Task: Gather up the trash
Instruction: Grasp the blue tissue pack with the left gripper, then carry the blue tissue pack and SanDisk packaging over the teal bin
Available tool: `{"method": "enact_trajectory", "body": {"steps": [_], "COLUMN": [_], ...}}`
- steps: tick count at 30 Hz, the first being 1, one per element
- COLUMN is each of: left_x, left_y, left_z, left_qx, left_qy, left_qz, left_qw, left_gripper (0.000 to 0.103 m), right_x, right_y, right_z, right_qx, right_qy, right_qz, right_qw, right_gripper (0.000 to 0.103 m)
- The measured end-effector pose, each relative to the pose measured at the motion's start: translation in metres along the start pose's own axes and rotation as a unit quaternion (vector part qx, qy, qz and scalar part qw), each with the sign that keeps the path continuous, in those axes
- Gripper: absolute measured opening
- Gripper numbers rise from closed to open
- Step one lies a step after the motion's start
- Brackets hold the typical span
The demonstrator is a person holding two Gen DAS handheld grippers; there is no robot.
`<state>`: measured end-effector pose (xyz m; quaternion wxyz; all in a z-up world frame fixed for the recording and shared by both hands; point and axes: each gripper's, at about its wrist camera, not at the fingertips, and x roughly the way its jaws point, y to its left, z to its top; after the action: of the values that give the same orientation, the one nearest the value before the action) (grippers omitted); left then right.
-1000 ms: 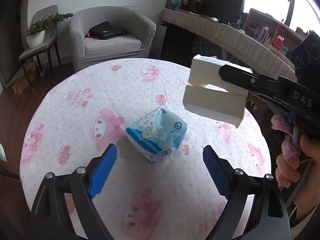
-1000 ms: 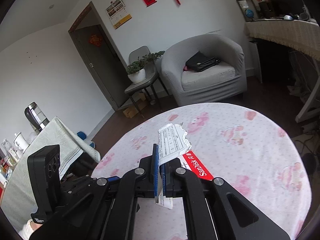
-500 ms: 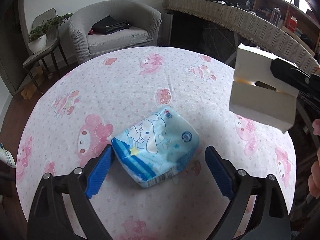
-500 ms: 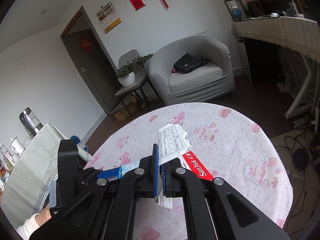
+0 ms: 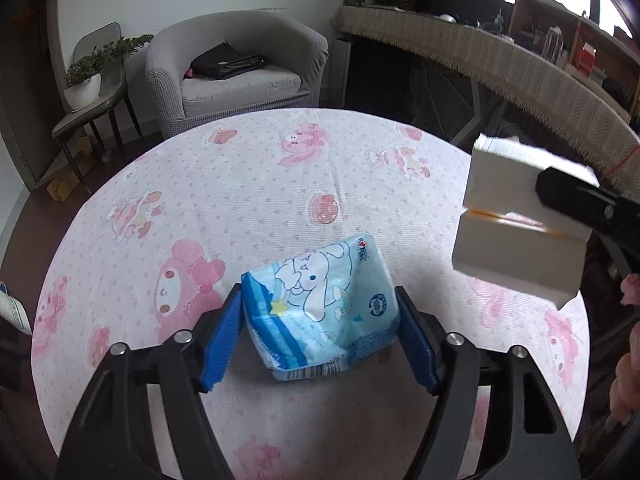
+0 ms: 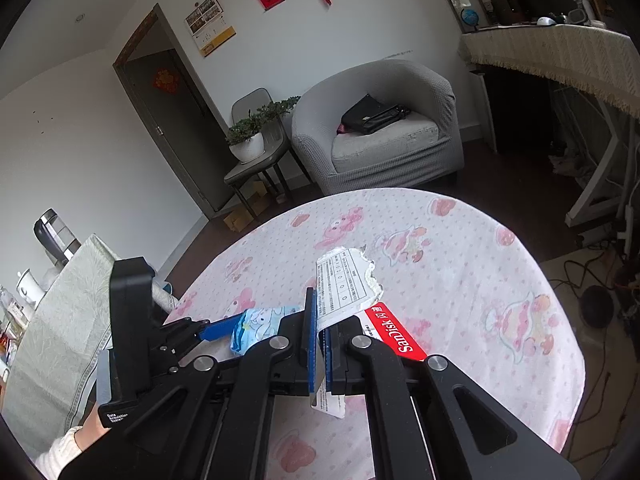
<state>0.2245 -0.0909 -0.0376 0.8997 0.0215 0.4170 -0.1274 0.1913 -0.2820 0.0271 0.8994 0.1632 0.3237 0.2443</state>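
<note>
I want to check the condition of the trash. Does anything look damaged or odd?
Yes. The SanDisk card package pinched in the right tongs has a ragged, torn top edge. The blue tissue pack between the left tongs looks crumpled, lying askew on the tablecloth.

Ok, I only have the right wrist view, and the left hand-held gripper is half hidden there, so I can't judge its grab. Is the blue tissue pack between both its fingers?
Observer: Yes. The left hand-held gripper straddles the tissue pack, with a blue pad at each side. Its jaws have just been closing.
Operator: Lifted yet?
Observer: No, it looks to be resting on the table.
Operator: And my wrapper from that side?
Observer: The torn wrapper in the right hand-held gripper shows a plain white back with a crease across it.
</note>
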Motion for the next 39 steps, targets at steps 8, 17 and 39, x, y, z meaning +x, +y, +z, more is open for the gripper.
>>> {"method": "enact_trajectory", "body": {"steps": [8, 17, 39], "left_x": [-0.05, -0.116, -0.177], "left_y": [0.013, 0.065, 0.24], "left_z": [-0.029, -0.07, -0.205], "left_qx": [-0.015, -0.055, -0.188], "left_qy": [-0.022, -0.048, -0.005], "left_qz": [-0.001, 0.029, 0.115], "left_qw": [0.9996, 0.9969, 0.9754], "left_gripper": [0.071, 0.071, 0.071], "right_x": [-0.005, 0.01, 0.082], "right_y": [0.041, 0.106, 0.289], "right_z": [-0.017, -0.029, -0.084], "right_qx": [-0.022, -0.058, -0.196], "right_qy": [0.001, 0.011, 0.091], "right_qz": [0.018, 0.063, 0.175], "right_qw": [1.0, 0.996, 0.961], "right_gripper": [0.003, 0.003, 0.003]}}
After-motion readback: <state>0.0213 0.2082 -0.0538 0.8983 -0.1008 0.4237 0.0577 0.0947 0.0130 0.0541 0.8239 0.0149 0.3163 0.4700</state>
